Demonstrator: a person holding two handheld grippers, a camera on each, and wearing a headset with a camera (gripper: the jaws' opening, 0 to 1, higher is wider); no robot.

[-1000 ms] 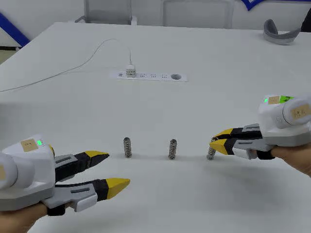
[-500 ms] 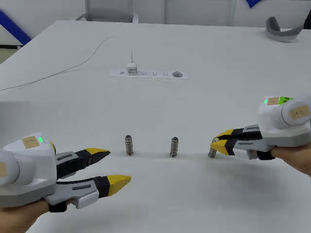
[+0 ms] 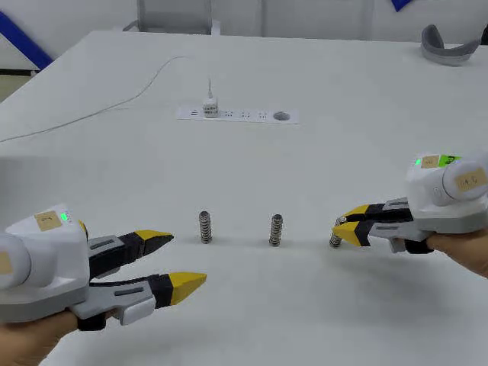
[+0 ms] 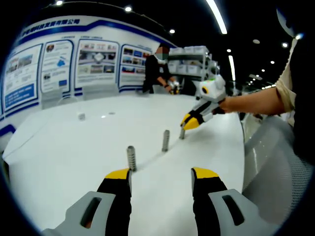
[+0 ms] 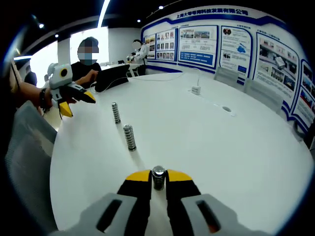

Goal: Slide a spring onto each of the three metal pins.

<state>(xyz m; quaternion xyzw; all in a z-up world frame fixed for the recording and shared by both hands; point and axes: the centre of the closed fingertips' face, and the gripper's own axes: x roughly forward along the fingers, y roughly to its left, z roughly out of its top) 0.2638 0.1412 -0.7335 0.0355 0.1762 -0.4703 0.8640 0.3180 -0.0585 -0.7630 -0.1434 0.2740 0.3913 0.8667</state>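
The right gripper point(image 3: 340, 228) is reaching in from the right side of the white surface point(image 3: 320, 168), and its yellow-tipped jaws are pressing together on the right spring point(image 5: 158, 180), one jaw on each side of the coil. The rounded metal top of a pin point(image 5: 158, 170) is showing just above the jaw tips in the right gripper view, with the spring standing upright around it. The middle spring point(image 3: 276, 229) is standing upright on the surface just left of that one, apart from the right gripper, and the left spring point(image 3: 204, 227) is standing further left again, so that the three are forming a straight row across the surface. The left gripper point(image 3: 187, 258) is hovering at the near left, low over the surface, with its jaws spread wide and gripping nothing; its tips are pointing toward the row, and the left spring is sitting beyond them, near but not touching. In the left gripper view the left spring is appearing just above the left-hand jaw tip, with the other two springs lining up behind it toward the right gripper. Farther back on the surface a white power strip point(image 3: 236, 115) is lying flat with a white plug point(image 3: 210, 106) sitting in it, and a thin cable point(image 3: 114, 105) is trailing away to the left.
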